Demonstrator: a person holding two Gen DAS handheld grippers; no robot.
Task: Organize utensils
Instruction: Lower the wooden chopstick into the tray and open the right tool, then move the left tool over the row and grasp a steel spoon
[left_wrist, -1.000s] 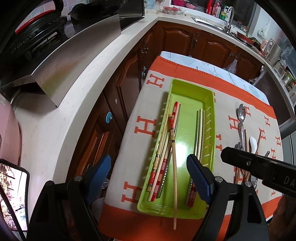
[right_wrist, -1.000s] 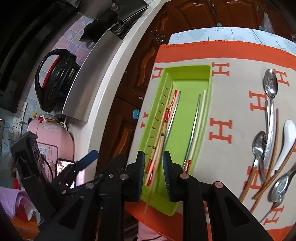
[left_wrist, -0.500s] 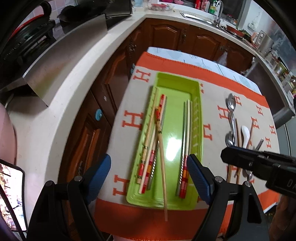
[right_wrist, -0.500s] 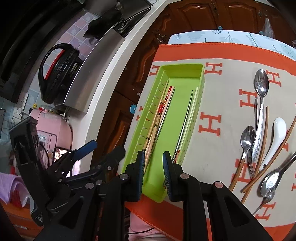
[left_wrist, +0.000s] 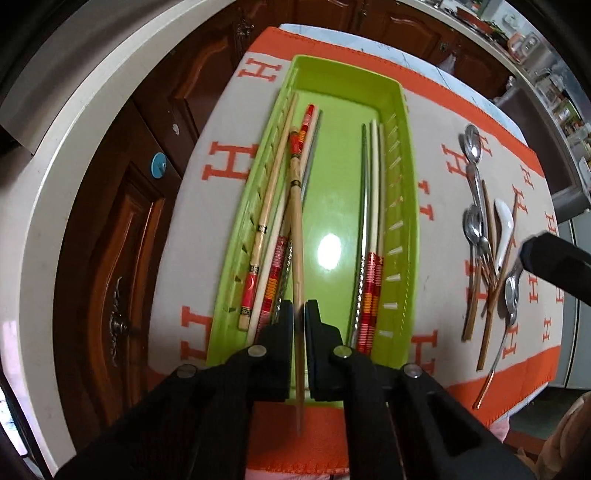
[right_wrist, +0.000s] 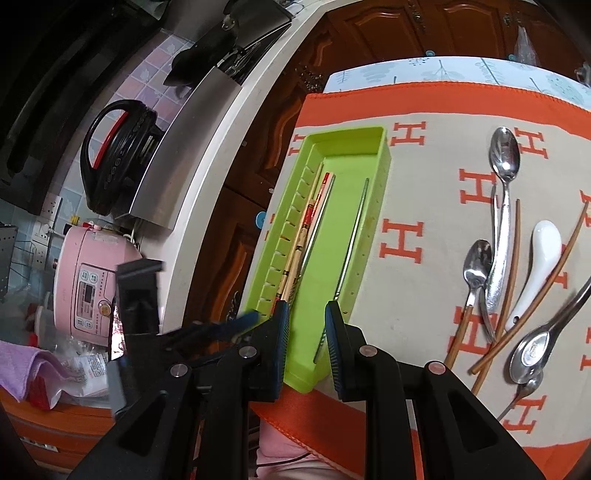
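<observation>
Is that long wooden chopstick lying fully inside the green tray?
No. The wooden chopstick lies slanted over the others, its near end sticking out past the green tray, pinched between the left hand-held gripper fingers.

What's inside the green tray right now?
The green tray holds chopsticks: a left group, one long wooden chopstick pinched by the left gripper, and a right group. The gripper hides their near ends.

Pink rice cooker on counter beside black pressure cooker; purple cloth nearby.
</observation>
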